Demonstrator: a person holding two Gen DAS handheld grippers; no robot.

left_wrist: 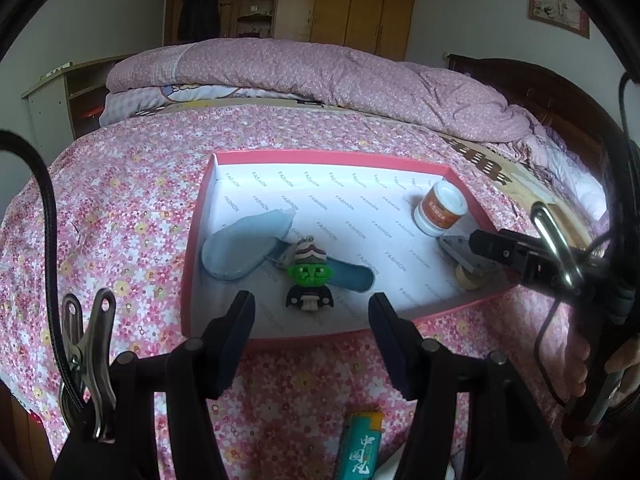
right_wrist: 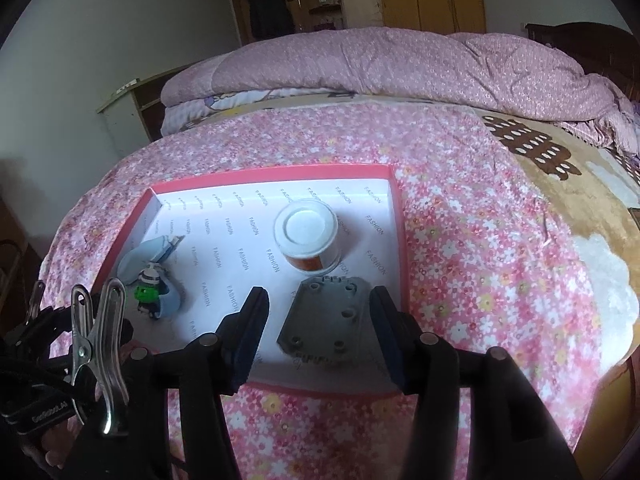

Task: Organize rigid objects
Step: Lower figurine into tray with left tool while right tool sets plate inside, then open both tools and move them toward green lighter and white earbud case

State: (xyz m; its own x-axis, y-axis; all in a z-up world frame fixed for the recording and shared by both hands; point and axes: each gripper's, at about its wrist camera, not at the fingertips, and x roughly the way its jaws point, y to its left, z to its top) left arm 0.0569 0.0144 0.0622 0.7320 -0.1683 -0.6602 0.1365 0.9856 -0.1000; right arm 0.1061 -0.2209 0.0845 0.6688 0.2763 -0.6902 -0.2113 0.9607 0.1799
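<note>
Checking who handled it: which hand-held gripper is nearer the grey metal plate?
Right. The right hand-held gripper is open, its fingers either side of the plate in the box. The left hand-held gripper hangs at the box's near edge, facing the green figurine.

One red box point(left_wrist: 198, 216) holds one jar point(left_wrist: 440, 208), one green figurine point(left_wrist: 310, 276), one grey plate point(right_wrist: 328, 320), one blue case point(left_wrist: 240, 244); one lighter point(left_wrist: 358, 446) lies at 6 o'clock.
</note>
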